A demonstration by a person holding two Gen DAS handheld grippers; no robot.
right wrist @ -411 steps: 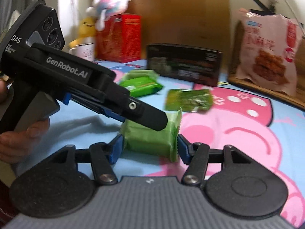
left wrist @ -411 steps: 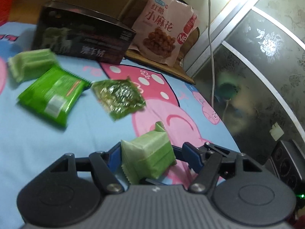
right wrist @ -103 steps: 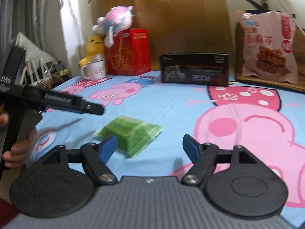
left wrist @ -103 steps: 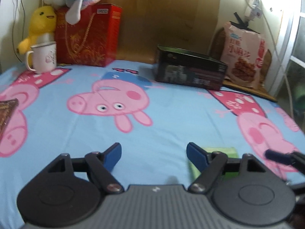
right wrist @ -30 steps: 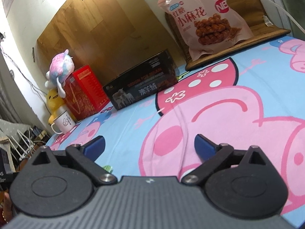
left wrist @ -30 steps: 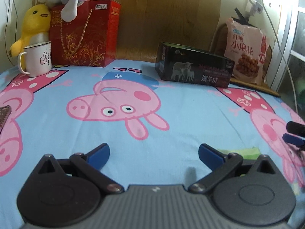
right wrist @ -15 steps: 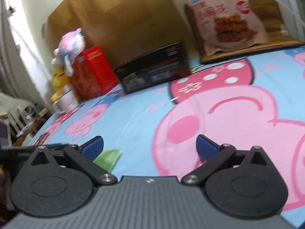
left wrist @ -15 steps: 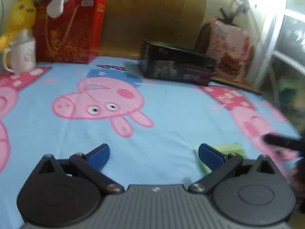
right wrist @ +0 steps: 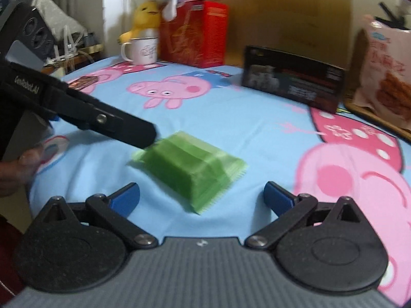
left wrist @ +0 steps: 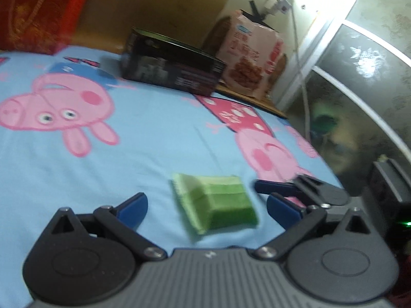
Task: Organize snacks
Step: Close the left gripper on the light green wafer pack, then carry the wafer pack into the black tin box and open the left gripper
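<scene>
A single green snack pack [left wrist: 215,205] lies flat on the blue cartoon-pig cloth [left wrist: 143,138]. My left gripper [left wrist: 206,206] is open, its blue fingertips on either side of the pack and not touching it. My right gripper [right wrist: 201,197] is also open, with the same pack [right wrist: 190,166] just beyond its fingertips. In the right wrist view the left gripper's black finger [right wrist: 123,125] reaches in from the left and ends at the pack's near corner. In the left wrist view the right gripper's blue fingers [left wrist: 269,186] sit just right of the pack.
A black box [right wrist: 292,82] stands at the back of the cloth, with a pink snack bag [right wrist: 388,77] to its right. A red box [right wrist: 195,33], a white mug [right wrist: 141,48] and plush toys stand at the back left. A hand [right wrist: 15,169] holds the left gripper.
Both views have swung toward the green pack. It was at the edge of each view and now sits centred between each gripper's open fingers. The two grippers have come closer together.
</scene>
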